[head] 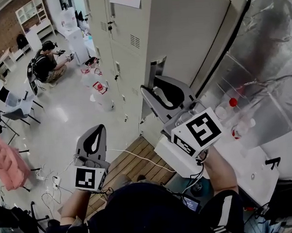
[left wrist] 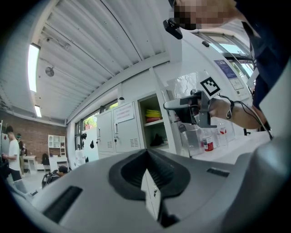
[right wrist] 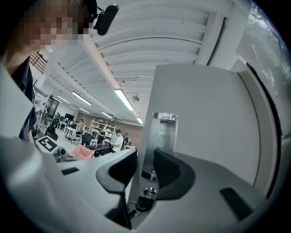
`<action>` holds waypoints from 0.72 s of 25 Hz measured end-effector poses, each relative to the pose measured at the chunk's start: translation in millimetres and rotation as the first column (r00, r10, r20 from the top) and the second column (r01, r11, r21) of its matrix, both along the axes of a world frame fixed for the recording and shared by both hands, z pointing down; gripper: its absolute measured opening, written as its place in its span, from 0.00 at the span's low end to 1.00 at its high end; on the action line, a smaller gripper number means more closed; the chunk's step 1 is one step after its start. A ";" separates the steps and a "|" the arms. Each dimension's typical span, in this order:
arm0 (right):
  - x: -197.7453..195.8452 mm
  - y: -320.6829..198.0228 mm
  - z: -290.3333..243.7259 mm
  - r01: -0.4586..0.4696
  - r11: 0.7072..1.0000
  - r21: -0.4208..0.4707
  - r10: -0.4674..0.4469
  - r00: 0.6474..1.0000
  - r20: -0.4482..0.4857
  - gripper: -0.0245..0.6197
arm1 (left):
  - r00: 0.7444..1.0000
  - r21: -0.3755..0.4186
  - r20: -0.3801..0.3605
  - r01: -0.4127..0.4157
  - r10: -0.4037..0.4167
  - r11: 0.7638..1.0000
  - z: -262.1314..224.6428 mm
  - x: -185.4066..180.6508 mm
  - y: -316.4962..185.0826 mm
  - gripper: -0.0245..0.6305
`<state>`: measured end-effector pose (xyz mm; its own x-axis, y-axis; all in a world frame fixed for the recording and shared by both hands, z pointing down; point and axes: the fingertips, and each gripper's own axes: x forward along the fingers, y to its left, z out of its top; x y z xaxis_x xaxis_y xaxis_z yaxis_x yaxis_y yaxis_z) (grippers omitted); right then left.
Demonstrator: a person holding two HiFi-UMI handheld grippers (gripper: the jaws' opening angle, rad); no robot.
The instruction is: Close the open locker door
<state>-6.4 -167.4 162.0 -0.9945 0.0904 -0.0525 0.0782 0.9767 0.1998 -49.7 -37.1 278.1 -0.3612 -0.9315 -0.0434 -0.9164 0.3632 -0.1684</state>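
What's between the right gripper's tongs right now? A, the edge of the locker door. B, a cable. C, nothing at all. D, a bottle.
A: the right gripper view shows the locker door with its edge standing between the tongs of the right gripper.

Up top, the head camera sat above the locker door point(head: 190, 34), staring steeply down its face to the floor. The camera on the right gripper point(right wrist: 145, 154) was pressed right up against that door's edge, looking up along it towards the ceiling. The camera on the left gripper point(left wrist: 146, 152) hung back, well off the door, low down and facing across. It shared the right gripper with the head view.
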 end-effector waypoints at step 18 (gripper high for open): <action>-65.2 -22.1 -2.7 -0.251 0.965 0.081 0.240 0.963 0.124 0.22 | 0.961 0.042 0.020 -0.276 0.275 0.960 32.1 -80.0 -31.0 0.04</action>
